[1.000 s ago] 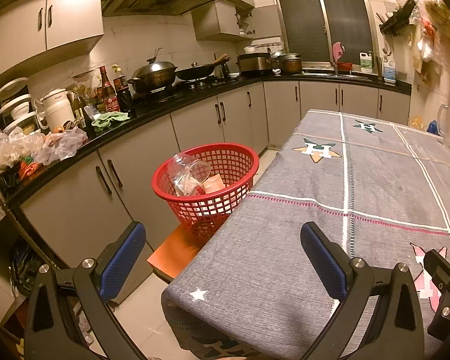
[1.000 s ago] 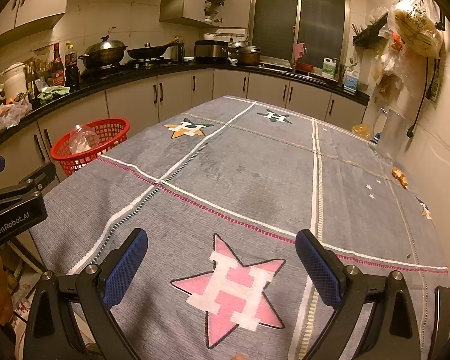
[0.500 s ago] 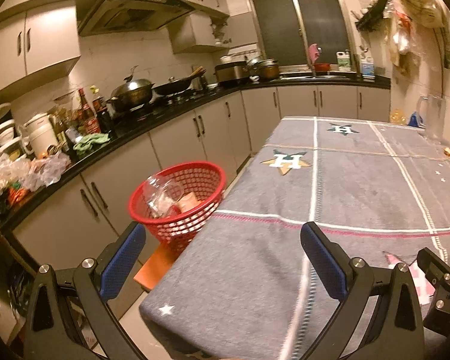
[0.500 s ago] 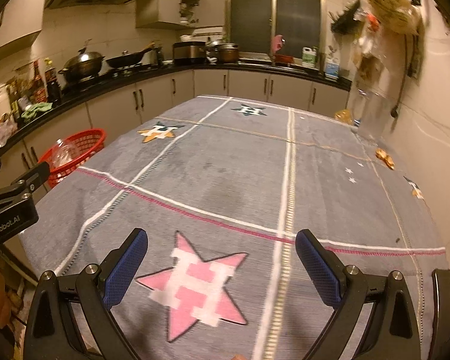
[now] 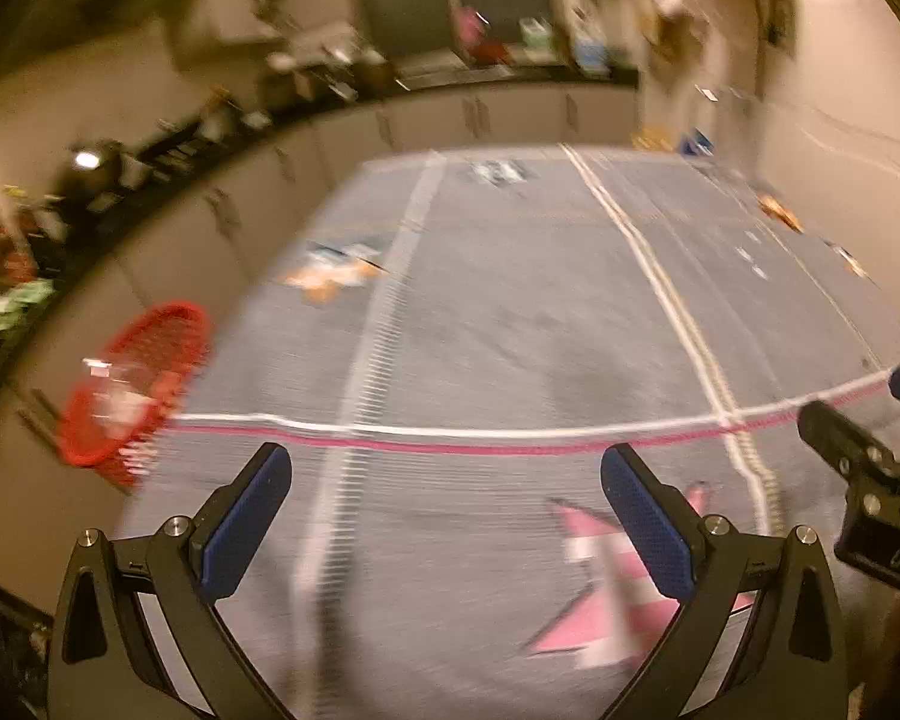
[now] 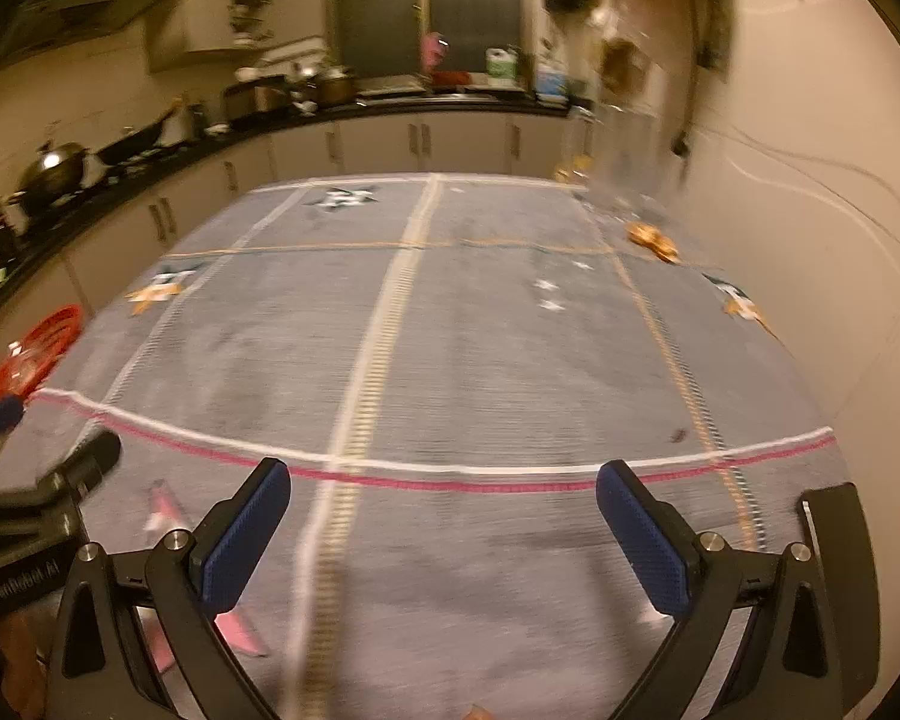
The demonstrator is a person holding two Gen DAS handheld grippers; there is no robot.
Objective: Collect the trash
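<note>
Both views are motion-blurred. My left gripper (image 5: 447,483) is open and holds nothing above the near end of the grey tablecloth (image 5: 510,330). My right gripper (image 6: 444,498) is open too, with nothing between its blue pads, over the same cloth (image 6: 480,348). A red mesh basket (image 5: 132,381) with clear plastic trash inside stands off the table's left edge; its rim (image 6: 33,354) shows at the far left of the right wrist view. Small orange scraps (image 6: 651,238) lie on the cloth at the far right by the wall, also seen as orange scraps (image 5: 780,213) from the left wrist. A tiny dark crumb (image 6: 678,435) sits nearer.
A clear jug (image 6: 621,168) stands at the far right corner near the wall. Counters with pots (image 6: 54,171) and bottles run along the left and back. Bags hang on the right wall (image 6: 678,12). The other gripper (image 5: 870,480) intrudes at the right of the left wrist view.
Both grippers have swung to the right: the basket slid toward the left edge of each view and the right wall and orange scraps came further into view. Both stay open.
</note>
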